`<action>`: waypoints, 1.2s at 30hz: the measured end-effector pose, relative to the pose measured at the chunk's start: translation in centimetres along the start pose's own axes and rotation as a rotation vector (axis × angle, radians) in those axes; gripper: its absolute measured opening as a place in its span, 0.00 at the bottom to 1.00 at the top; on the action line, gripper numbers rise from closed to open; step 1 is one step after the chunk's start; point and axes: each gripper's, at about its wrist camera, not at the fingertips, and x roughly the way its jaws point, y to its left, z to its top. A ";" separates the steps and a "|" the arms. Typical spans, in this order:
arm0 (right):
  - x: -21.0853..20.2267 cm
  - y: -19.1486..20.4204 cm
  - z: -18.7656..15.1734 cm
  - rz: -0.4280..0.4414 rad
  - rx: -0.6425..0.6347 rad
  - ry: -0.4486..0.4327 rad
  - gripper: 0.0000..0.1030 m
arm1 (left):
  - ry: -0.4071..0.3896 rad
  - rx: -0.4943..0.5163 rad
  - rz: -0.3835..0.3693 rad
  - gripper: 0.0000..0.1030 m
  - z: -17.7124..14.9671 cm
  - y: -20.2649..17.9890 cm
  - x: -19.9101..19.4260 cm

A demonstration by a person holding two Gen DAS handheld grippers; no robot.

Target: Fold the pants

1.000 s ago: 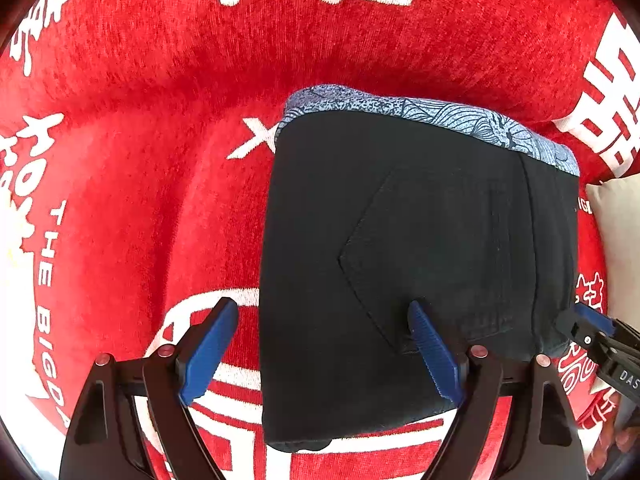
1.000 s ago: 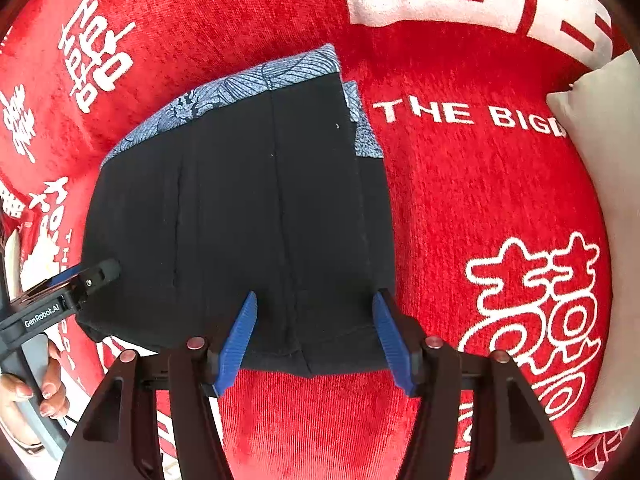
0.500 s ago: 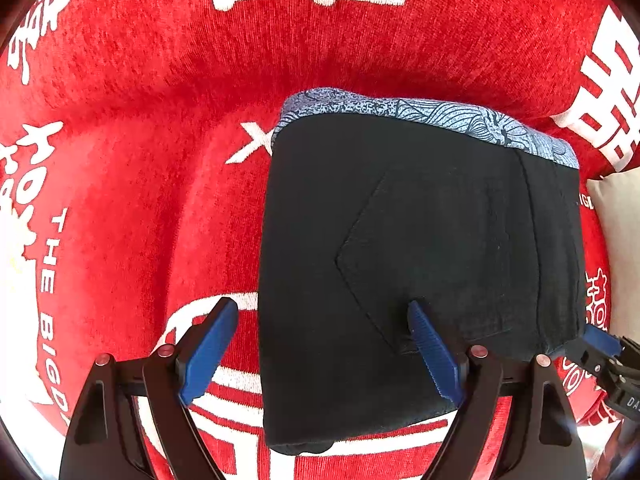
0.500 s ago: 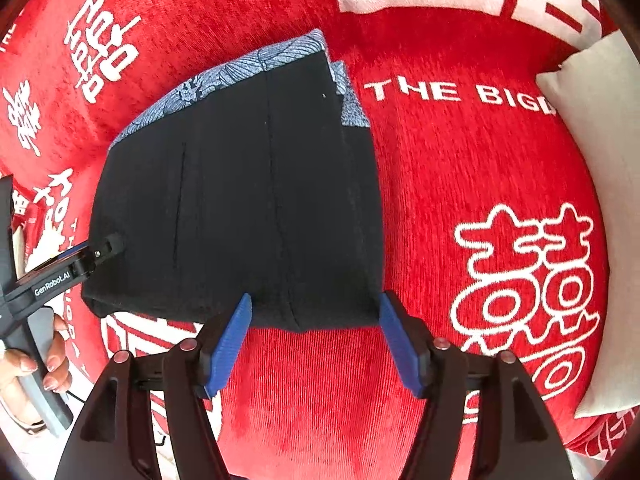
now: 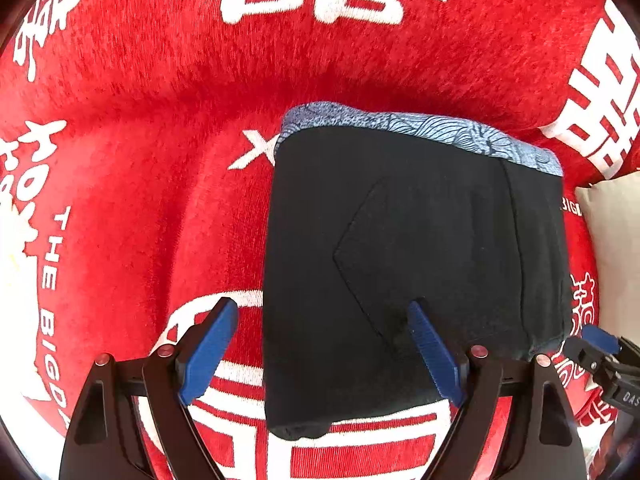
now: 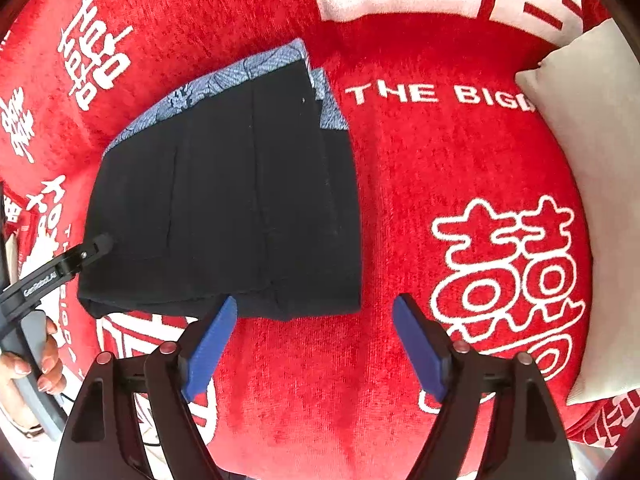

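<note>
1. A bright red plush blanket (image 5: 168, 128) covers the whole surface in both wrist views; what lies under it cannot be told.
2. Large white Chinese characters (image 6: 508, 276) and ornamental motifs are printed across it.
3. White English lettering (image 6: 432, 94) reads "THE BIGD", cut off at the pillow.
4. A cream pillow (image 6: 592, 168) lies along the blanket's right edge.
5. The light is strong and even, like daylight, with soft shadows in the folds of the pile.
</note>
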 end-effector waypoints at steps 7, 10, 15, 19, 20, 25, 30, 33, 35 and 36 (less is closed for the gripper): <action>-0.6 0.5 3.1 -0.029 -0.011 -0.037 0.93 | 0.005 0.012 -0.028 0.85 0.4 0.0 -1.2; -1.2 0.4 3.2 -0.022 -0.014 -0.068 1.00 | 0.001 -0.019 -0.069 0.85 0.5 0.5 -1.4; -1.2 -0.2 3.0 0.009 0.016 -0.057 1.00 | -0.035 -0.061 -0.114 0.85 0.6 1.6 -1.8; -0.7 -0.5 2.5 0.015 0.036 -0.046 1.00 | -0.009 -0.078 -0.142 0.85 0.9 2.1 -1.5; -0.7 -0.5 2.4 0.016 0.038 -0.044 1.00 | -0.006 -0.077 -0.137 0.85 0.9 2.2 -1.4; -0.2 -0.7 2.3 0.025 0.043 -0.046 1.00 | 0.001 -0.073 -0.108 0.85 1.1 2.2 -1.1; 0.0 -0.6 2.2 0.029 0.058 -0.044 1.00 | 0.012 -0.088 -0.113 0.85 0.9 2.4 -0.7; -0.2 -0.7 2.1 0.031 0.066 -0.048 1.00 | -0.002 -0.092 -0.105 0.85 0.9 2.4 -0.7; -0.2 -0.7 2.2 0.031 0.069 -0.048 1.00 | 0.000 -0.099 -0.106 0.85 1.1 2.5 -0.6; -0.2 -0.7 2.2 0.032 0.072 -0.047 1.00 | 0.002 -0.102 -0.106 0.85 1.1 2.6 -0.6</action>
